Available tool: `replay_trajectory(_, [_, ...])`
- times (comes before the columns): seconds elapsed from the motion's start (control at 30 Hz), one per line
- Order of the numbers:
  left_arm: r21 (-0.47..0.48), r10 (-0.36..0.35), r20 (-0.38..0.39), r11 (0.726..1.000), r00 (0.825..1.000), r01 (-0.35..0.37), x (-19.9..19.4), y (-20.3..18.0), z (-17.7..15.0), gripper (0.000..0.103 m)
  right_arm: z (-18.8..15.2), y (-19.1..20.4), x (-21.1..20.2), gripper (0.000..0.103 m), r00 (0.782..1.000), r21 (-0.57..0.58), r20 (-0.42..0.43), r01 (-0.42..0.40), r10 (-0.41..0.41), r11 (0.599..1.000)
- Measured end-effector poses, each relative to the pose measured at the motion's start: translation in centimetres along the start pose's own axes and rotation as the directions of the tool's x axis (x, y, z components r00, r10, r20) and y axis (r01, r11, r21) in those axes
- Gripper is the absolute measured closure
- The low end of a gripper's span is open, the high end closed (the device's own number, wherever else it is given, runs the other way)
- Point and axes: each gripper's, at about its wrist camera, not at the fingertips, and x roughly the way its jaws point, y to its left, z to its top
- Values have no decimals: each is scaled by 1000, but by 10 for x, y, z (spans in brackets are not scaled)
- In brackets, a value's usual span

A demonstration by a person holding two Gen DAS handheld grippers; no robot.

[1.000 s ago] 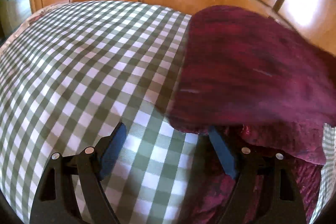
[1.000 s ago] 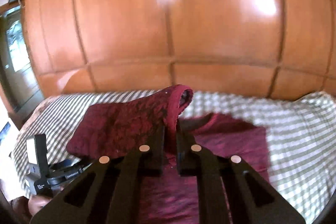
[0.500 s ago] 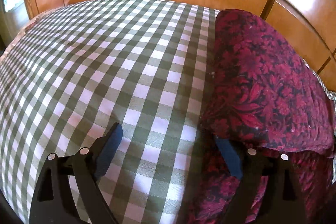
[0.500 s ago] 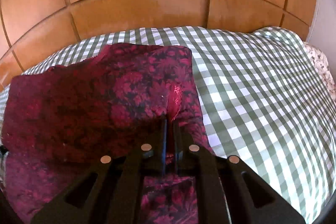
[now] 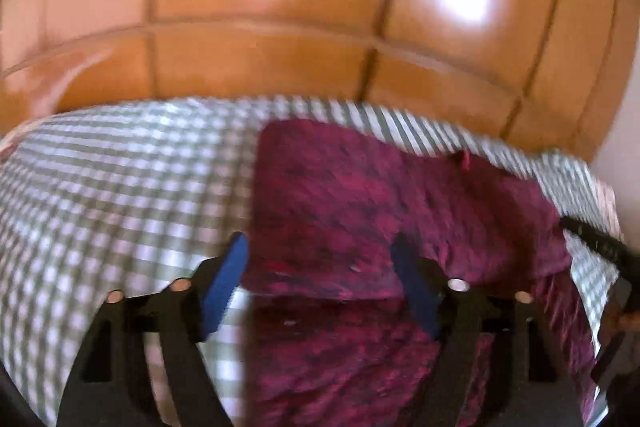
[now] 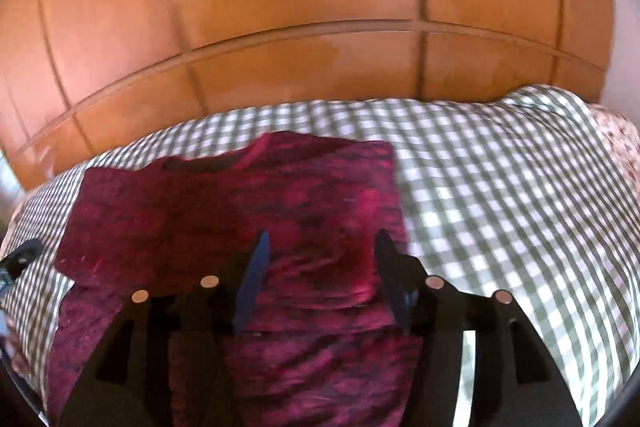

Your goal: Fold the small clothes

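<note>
A dark red patterned garment lies on the checked cloth with its sides folded in over the middle; it also shows in the left wrist view. My right gripper is open and empty, just above the garment's right half. My left gripper is open and empty over the garment's left edge. The right gripper's black body shows at the right edge of the left wrist view. Both views are motion-blurred.
The green and white checked cloth covers the whole surface and also shows in the left wrist view. Glossy orange wooden panels rise right behind it. A floral fabric lies at the far right edge.
My right gripper has opened and let go of the garment's fold, which now lies flat. Both grippers have pulled back and tilted up, so more of the wooden panels shows.
</note>
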Motion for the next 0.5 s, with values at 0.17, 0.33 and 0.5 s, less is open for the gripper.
replay_trajectory(0.17, [-70, 6, -112, 997, 994, -14, 35, 15, -16, 20, -9, 3, 42, 37, 995, 37, -95, -24, 27, 999])
replay_trajectory(0.33, [-227, -121, -39, 968, 992, 109, 11, 52, -4, 20, -22, 6, 45, 35, 999, 13, -35, -17, 17, 1000])
replay_trajectory(0.5, [-460, -188, -54, 876, 981, 142, 34, 105, 24, 20, -25, 4, 45, 35, 1000, 17, -17, -17, 18, 1000])
